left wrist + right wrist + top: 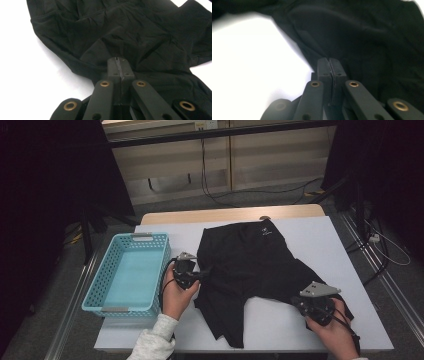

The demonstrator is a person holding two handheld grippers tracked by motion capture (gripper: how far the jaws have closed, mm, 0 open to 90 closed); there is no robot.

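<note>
Black shorts (250, 265) lie spread on the white table (325, 240), waistband at the far side and legs toward me. My left gripper (202, 274) is at the shorts' left edge. In the left gripper view its jaws (119, 61) are pressed together, with the dark fabric (140, 32) puckering at their tips. My right gripper (296, 301) is at the hem of the right leg, near the table's front right. Seen in the right gripper view, its jaws (329, 61) are shut, pinching the cloth's edge (367, 37).
A light blue plastic basket (95, 290) with nothing in it stands on the table's left side, just left of my left hand. Bare white tabletop lies in front of the shorts and at the far right. Cables run across the floor behind the table.
</note>
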